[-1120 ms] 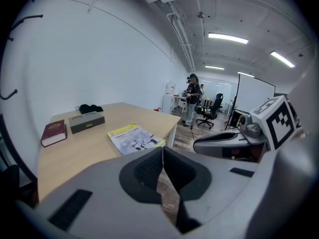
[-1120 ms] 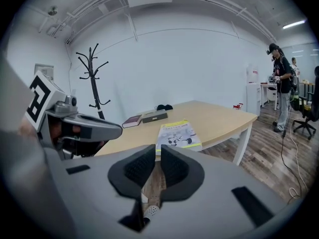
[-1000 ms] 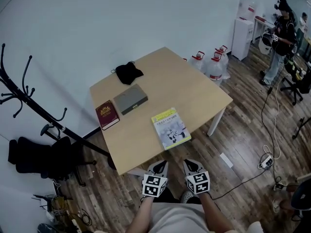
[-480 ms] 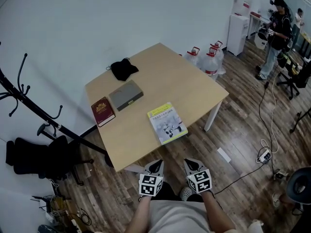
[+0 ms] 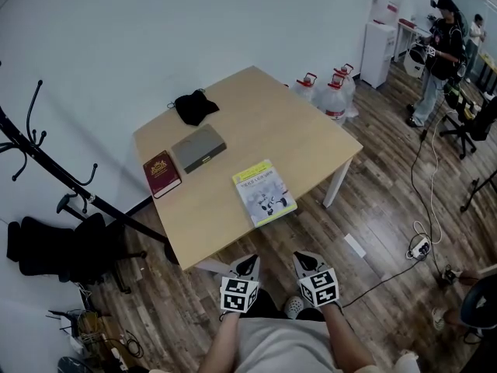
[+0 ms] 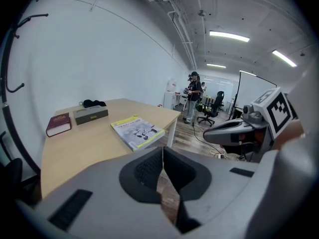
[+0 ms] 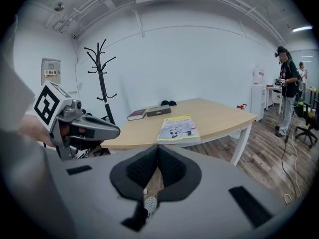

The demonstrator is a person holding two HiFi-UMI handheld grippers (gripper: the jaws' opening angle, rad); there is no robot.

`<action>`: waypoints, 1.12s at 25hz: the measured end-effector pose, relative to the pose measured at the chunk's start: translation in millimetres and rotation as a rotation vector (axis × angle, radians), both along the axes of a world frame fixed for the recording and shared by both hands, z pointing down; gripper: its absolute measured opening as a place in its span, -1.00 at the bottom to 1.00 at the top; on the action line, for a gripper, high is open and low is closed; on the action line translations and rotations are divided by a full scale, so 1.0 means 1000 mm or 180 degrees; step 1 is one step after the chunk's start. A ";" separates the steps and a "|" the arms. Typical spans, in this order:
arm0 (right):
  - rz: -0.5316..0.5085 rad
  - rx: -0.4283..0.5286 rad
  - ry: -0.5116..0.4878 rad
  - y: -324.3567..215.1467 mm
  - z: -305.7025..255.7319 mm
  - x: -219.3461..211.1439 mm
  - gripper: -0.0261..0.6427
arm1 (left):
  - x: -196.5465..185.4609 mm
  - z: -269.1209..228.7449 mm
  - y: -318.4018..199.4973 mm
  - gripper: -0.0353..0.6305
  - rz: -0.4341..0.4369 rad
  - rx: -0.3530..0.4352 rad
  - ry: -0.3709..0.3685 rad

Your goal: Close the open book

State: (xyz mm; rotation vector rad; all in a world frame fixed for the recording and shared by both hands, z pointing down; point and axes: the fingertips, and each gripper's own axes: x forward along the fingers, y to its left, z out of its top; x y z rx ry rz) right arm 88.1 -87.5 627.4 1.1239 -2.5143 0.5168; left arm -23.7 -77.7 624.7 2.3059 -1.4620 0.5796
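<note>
Head view: the left gripper [image 5: 249, 259] and the right gripper [image 5: 304, 256] hang side by side close to the person's body, short of the table [image 5: 256, 130]; each gripper view shows its two jaws pressed together with nothing between them.

Location of the task item: the book [image 5: 264, 193] lies flat on the table, ahead of both jaw pairs and well apart from them; it sits slightly left of the left jaws' line and slightly right of the right jaws' line. Its yellow-and-white cover faces up and no spread pages are visible; it therefore reads as already shut, and the task appears complete. Farther beyond the jaws and to their left lie a red book [image 5: 161, 173], a grey box [image 5: 199, 148] and a black cloth [image 5: 196, 107], all apart from the book.

Hazards from this state:
- the book rests near the table edge closest to the jaws; a sideways or pulling contact from the joined tips could slide it off.
- a tip driven under the cover edge would lift the cover and reopen the book.
- joined jaws cannot pinch anything; a correction would require parting them first.
- a cable [image 5: 388, 274] lies on the floor to the right of the right jaws; stepping that way risks a snag.
</note>
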 end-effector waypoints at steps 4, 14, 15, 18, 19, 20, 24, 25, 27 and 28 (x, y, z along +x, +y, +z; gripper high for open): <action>-0.0022 0.0009 -0.0006 0.000 0.000 0.001 -0.90 | -0.003 -0.001 0.000 -0.82 -0.0036 0.0003 -0.0010; -0.0018 0.0018 -0.0005 -0.003 -0.002 0.005 -0.90 | 0.002 -0.006 -0.004 -0.82 0.0008 0.0036 -0.0028; -0.0018 0.0019 -0.0006 -0.003 -0.001 0.005 -0.90 | 0.003 -0.006 -0.004 -0.82 0.0008 0.0039 -0.0031; 0.0009 0.0017 -0.0005 -0.005 -0.001 0.009 -0.90 | 0.004 -0.008 -0.006 -0.82 0.0005 0.0046 -0.0043; 0.0016 0.0012 -0.0006 -0.006 -0.001 0.010 -0.90 | 0.004 -0.008 -0.006 -0.82 0.0004 0.0049 -0.0044; 0.0019 0.0007 -0.0010 -0.006 -0.001 0.010 -0.89 | 0.005 -0.009 -0.007 -0.82 0.0003 0.0052 -0.0043; 0.0006 -0.0008 -0.0033 -0.003 -0.001 0.009 -0.90 | 0.007 -0.010 -0.004 -0.82 0.0042 0.0048 -0.0102; -0.0004 -0.0011 -0.0035 -0.002 0.000 0.008 -0.90 | 0.008 -0.010 -0.003 -0.82 0.0062 0.0050 -0.0138; -0.0020 -0.0014 -0.0035 -0.001 0.002 0.007 -0.89 | 0.010 -0.009 -0.001 -0.82 0.0089 0.0052 -0.0173; -0.0024 -0.0015 -0.0035 0.000 0.002 0.007 -0.90 | 0.010 -0.008 -0.001 -0.82 0.0093 0.0051 -0.0169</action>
